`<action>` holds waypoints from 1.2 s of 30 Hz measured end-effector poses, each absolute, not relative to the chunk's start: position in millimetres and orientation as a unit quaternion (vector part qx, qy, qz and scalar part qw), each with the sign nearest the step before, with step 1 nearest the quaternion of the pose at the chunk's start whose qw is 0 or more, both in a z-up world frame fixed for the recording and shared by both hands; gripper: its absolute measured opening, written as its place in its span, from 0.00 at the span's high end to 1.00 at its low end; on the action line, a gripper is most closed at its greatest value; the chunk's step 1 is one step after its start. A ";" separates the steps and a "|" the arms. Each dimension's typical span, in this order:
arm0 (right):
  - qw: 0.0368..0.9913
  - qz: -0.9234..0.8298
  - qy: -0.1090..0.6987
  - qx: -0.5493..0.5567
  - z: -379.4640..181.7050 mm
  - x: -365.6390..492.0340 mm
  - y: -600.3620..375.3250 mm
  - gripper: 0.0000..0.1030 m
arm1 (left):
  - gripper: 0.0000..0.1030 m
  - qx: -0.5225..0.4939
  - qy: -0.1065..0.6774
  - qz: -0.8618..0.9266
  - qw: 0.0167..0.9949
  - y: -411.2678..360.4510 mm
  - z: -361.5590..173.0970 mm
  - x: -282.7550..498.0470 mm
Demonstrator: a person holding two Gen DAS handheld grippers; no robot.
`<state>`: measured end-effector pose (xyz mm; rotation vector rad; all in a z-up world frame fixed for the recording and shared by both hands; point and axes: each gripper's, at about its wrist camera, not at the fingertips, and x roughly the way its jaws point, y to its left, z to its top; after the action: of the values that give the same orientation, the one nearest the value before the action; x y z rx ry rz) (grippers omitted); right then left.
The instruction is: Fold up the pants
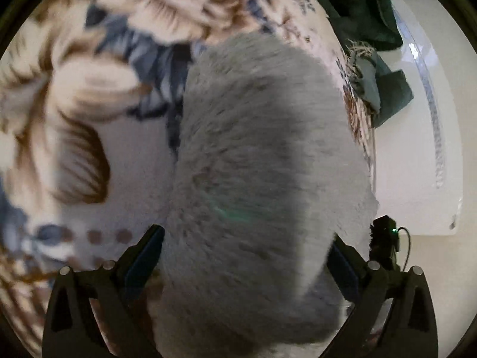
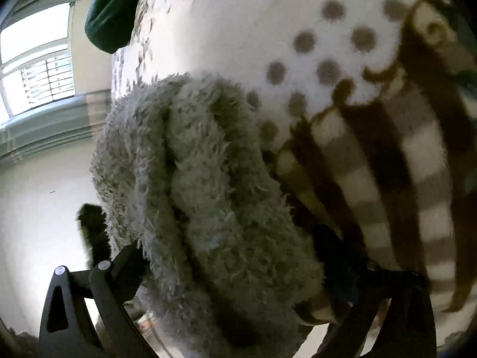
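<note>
The grey fleecy pants point(image 1: 262, 155) lie on a patterned bedspread and fill the middle of the left wrist view. My left gripper point(image 1: 247, 256) has its two black fingers on either side of the thick fabric, closed on it. In the right wrist view the pants point(image 2: 208, 197) show as bunched fuzzy folds. My right gripper point(image 2: 238, 268) also has its fingers pressed against both sides of the bundle, gripping it. The right gripper's tip shows in the left wrist view as a black block with a green light point(image 1: 384, 238).
The bedspread point(image 1: 89, 119) is cream with brown and blue flowers, with dots and brown stripes in the right wrist view point(image 2: 357, 119). A dark green cloth point(image 1: 357, 6) lies at the bed's far edge. A window point(image 2: 38, 68) and pale wall are beyond.
</note>
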<state>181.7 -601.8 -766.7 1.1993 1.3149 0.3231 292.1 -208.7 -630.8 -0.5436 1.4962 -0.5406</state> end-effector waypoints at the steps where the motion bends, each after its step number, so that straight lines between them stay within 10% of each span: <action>1: 0.613 0.148 0.570 0.527 -767.9 182.0 -601.5 0.00 | 0.00 -0.259 0.663 -0.247 0.658 -207.2 -636.6 293.6; 7: 0.600 0.187 0.580 0.519 -763.9 190.3 -574.3 0.01 | 0.01 -0.282 0.656 -0.266 0.647 -208.7 -632.9 294.2; 11: 0.601 0.174 0.562 0.540 -755.5 190.4 -569.2 0.44 | 0.27 -0.283 0.643 -0.272 0.658 -206.9 -616.3 296.3; 25: 0.636 0.191 0.563 0.492 -638.8 240.5 -496.2 0.47 | 0.36 -0.319 0.596 -0.264 0.688 -119.1 -518.5 328.9; 36: 0.654 0.253 0.547 0.457 -562.6 477.2 -280.3 0.47 | 0.36 -0.327 0.538 -0.233 0.741 94.9 -442.2 516.1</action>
<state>477.2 -280.3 -562.6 1.0362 1.2419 0.5739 516.1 94.9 -442.2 -0.7176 1.1796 -0.5103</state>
